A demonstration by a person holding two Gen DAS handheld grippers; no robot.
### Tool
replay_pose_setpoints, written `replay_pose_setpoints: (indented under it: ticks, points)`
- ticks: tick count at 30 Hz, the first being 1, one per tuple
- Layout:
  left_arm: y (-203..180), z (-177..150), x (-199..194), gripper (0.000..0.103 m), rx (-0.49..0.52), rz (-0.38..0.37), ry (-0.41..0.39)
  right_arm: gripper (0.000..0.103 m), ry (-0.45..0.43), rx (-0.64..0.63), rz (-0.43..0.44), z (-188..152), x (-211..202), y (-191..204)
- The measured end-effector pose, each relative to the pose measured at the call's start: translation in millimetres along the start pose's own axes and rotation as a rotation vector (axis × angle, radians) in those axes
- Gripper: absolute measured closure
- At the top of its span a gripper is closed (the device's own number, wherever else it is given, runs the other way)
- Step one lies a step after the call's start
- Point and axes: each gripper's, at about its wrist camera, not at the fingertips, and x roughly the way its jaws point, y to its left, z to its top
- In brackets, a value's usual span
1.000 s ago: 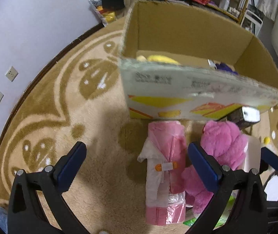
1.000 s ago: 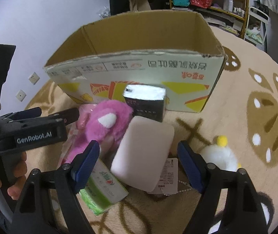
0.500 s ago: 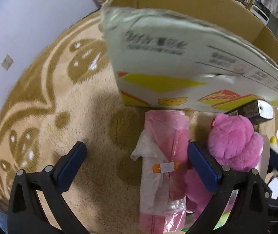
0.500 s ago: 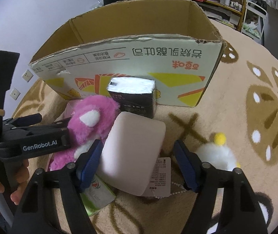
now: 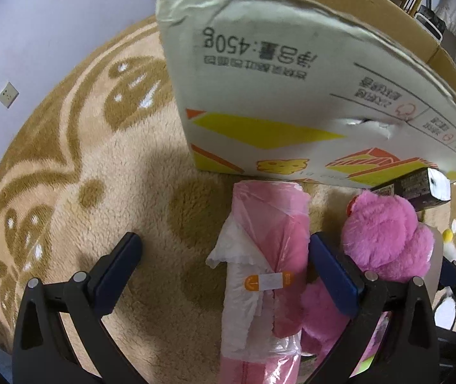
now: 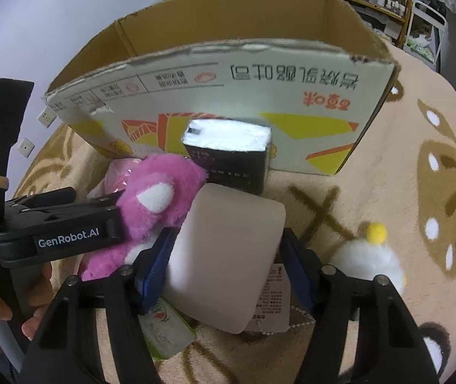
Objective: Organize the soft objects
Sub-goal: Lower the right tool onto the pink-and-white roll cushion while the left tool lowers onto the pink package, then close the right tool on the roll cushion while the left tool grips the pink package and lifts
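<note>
Closing in, the right tool (image 6: 226, 262) has just been narrowing its jaws around the pale pink cushion (image 6: 224, 256) on the rug before the cardboard box (image 6: 260, 96), pads now touching its sides, while the left tool (image 5: 224, 268) hangs spread wide over the pink bagged roll (image 5: 269, 256), lift likely next.

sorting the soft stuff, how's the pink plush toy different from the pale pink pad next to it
The pink plush toy is shaggy and vivid magenta with white patches; the pale pink pad is smooth, plain and dull pink. The toy is lumpy and irregular, the pad a flat rounded rectangle. The right gripper brackets the pad; the toy lies outside it. Both lie on the carpet before the cardboard box.
</note>
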Motion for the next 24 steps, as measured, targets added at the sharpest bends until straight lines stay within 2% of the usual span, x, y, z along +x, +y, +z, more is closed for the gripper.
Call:
replay_pose_setpoints:
  ticks: [4,6,10,11,12,13,17,24]
  points:
    - [1.1,2.5,5.4,0.004,0.000,0.018,0.037,0.033,0.004,0.013,0.001,1.4,0.5,-1.4]
    - [-1.7,3.6,4.9,0.016,0.011,0.047,0.058,0.039,0.001,0.016,0.002,1.4,-1.2,-3.0]
    - [-8.4,3.6,2.2,0.034,0.039,0.062,0.076,0.042,-0.012,0.006,0.017,-0.3,-6.2,-3.9]
    - [-7.3,3.5,1.5,0.041,0.035,0.071,0.078,0.044,-0.012,-0.001,0.014,-0.8,-6.5,-2.2]
    - [-5.5,3.1,0.7,0.053,0.030,0.073,0.077,0.047,-0.011,-0.013,0.006,-1.0,-6.9,-0.4]
    - [-3.5,2.9,-0.3,0.058,0.027,0.073,0.072,0.048,-0.012,-0.026,-0.003,-1.4,-7.7,1.8]
    - [-1.0,4.3,-3.9,0.062,0.029,0.057,0.049,0.059,-0.075,-0.075,-0.095,-0.8,-17.8,7.1]
    - [0.7,5.8,-23.7,0.063,0.032,0.085,-0.009,0.063,-0.121,-0.013,-0.067,0.5,-35.6,-6.7]
